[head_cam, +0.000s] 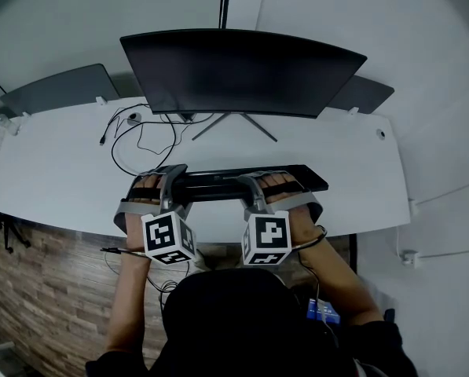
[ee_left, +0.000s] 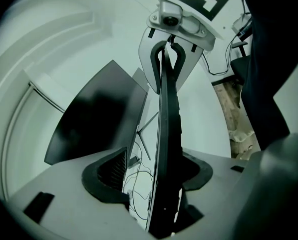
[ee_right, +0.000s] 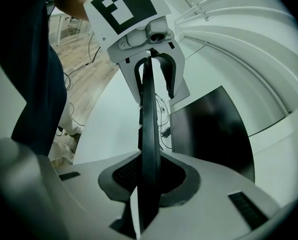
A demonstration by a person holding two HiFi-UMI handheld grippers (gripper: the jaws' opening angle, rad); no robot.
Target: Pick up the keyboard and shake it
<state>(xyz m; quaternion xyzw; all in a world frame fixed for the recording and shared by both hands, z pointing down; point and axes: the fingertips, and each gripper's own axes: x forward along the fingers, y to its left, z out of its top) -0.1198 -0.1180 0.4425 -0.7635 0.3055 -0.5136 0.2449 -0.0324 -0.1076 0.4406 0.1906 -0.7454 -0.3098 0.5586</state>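
The long, flat black keyboard (head_cam: pixel 301 181) is over the front part of the white desk (head_cam: pixel 61 171), in front of the wide curved black monitor (head_cam: pixel 242 69), and it lies across from left to right. Its shadow falls on the desk just below it. Both grippers reach onto it from the near side. The left gripper (head_cam: pixel 174 181) is at the keyboard's left part and the right gripper (head_cam: pixel 255 185) is near its middle, so the right end of the keyboard sticks out free. In the right gripper view, the jaws are almost together and both pads press on the thin edge of the keyboard. In the left gripper view, the jaws are clearly apart. The keyboard stands between them, close against one pad, while a gap is open at the other pad. Through this gap the desk and some thin black cables (ee_left: pixel 139 184) can be seen.
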